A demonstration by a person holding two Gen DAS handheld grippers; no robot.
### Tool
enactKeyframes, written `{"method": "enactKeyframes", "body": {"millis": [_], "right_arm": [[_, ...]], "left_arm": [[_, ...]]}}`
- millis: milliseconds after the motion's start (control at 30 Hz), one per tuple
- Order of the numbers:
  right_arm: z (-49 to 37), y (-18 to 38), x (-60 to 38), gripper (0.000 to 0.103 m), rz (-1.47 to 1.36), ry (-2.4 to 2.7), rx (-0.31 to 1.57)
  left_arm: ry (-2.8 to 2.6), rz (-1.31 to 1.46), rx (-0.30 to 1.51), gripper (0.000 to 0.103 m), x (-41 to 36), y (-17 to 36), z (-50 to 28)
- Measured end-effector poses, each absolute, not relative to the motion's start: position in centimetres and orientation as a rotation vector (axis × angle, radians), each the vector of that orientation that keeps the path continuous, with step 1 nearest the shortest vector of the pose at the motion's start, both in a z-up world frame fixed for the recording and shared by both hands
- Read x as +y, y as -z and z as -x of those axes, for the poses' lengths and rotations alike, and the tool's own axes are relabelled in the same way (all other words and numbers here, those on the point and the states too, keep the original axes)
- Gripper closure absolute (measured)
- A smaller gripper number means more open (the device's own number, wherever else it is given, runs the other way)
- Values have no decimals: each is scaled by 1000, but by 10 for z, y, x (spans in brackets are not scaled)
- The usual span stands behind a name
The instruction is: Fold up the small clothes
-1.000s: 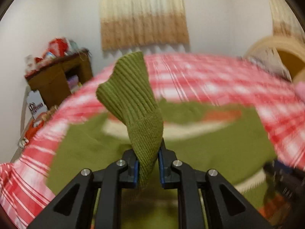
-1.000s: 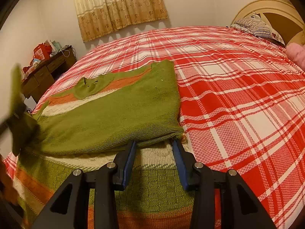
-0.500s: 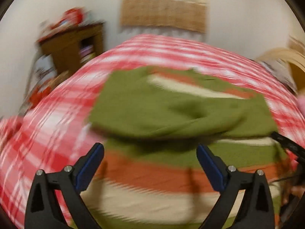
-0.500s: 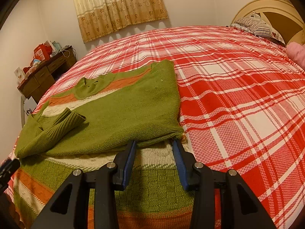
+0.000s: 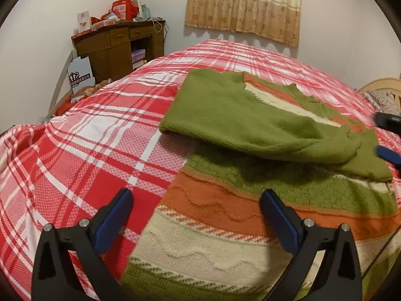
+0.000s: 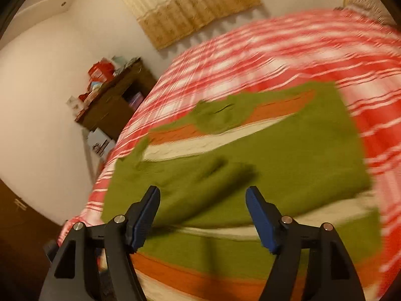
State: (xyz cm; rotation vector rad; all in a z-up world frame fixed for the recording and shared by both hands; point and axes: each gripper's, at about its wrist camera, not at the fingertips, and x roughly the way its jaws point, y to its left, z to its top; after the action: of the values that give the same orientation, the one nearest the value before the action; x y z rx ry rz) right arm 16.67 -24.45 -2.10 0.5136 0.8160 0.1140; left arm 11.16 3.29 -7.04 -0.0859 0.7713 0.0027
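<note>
Green, orange and cream knit is covering the near part of the bed: the sweater (image 5: 250,125) is lying flat on the red-and-white plaid bedspread (image 5: 87,150), with both sleeves already folded in across its body so that plain green wool is overlapping the striped front. Its hem, banded in orange and cream, is sitting nearest to both cameras.

In the left wrist view, the left gripper (image 5: 195,215) is hovering low over the left edge of the hem, its blue-padded jaws standing wide apart with nothing between them; one finger is hanging over the bedspread, the other over the orange band. Those jaws have just been opening, and no cloth is caught in them. At the right edge of that view a dark blurred piece with a blue pad is showing (most likely the other tool).

In the right wrist view, heavily blurred, the right gripper (image 6: 203,213) is tilting above the folded sleeves, its jaws parted and holding nothing; they too have just been opening, and the fabric is lying below them rather than between the pads.

A wooden desk (image 5: 112,47) piled with red boxes is standing against the far wall, beside a beige patterned curtain (image 5: 243,5).
</note>
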Motion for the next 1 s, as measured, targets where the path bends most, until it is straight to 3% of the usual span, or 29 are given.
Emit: {"method": "enactKeyframes", "body": {"millis": [200,300,400,767,900,1000], "right_arm": [[-224,58,-209,33,-460,-85,1047],[-229,45,-200,77,-378,-81,1003],[-232,29,-201,84,-383,-109,974],[-196,-114,-211,88,-249,-216,484],[-166,-104,-246,87,-191,-154,393],[-161,-59,-273,87,-176,-120,488]], "left_arm": [[-6,78,769,0,33,72,-116],[-4,82,767,0,32,72,-116],[-9,75,766,0,31,72,-116],[-8,77,765,0,31,72,-117],[-8,77,765,0,31,72,-117],[-10,75,765,0,29,72,-116]]}}
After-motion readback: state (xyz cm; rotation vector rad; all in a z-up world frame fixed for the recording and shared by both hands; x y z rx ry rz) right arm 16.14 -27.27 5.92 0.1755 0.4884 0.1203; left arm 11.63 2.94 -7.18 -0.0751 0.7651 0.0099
